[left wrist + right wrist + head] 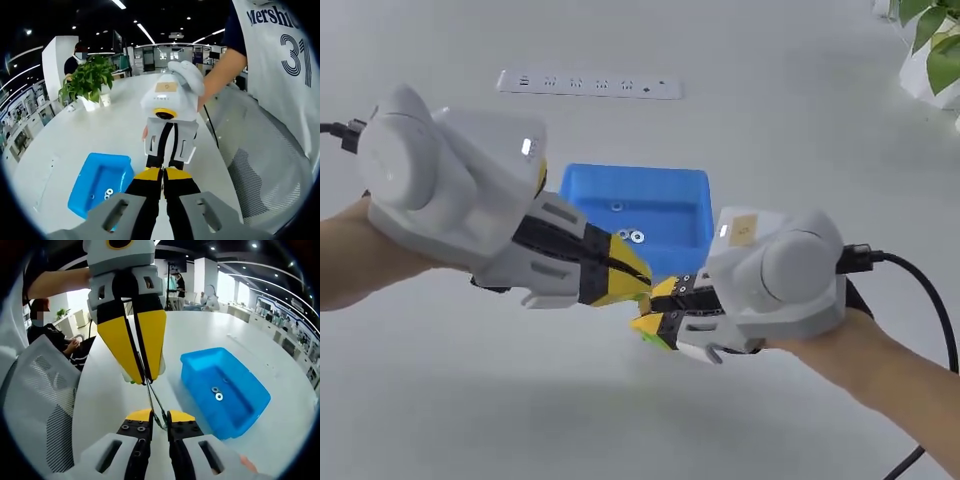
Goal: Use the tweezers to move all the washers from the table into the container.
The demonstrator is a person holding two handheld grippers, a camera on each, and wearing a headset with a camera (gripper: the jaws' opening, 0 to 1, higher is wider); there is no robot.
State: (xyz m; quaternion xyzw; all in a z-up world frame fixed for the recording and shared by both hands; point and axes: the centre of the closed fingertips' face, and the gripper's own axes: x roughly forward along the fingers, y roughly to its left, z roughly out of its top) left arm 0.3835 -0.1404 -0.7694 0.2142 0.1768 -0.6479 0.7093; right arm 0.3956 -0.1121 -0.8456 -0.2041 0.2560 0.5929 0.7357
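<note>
Tweezers point(154, 399) are off the surface, thin metal, spanning between the two tongs. Left tongs point(143, 377) are clenched on one end, yellow jaws pressed flat together. Right tongs point(160, 420) are closed to a slit on the other end, grasping the tweezers too. Washers point(637, 237): three lie on the floor of the blue container point(582, 190), two side by side, one apart toward the far wall. In the head view both tongs are held up over the white surface point(770, 130), pointing at each other, tips meeting just in front of the container's near wall. Left hand point(355, 255) comes in from the left, wrist roughly level. Right hand point(845, 345) comes from lower right, forearm angled up, with a black cable point(920, 300) trailing off its gripper. Farther back are a white power strip point(590, 84) and a potted plant point(932, 45) at the far right corner.
</note>
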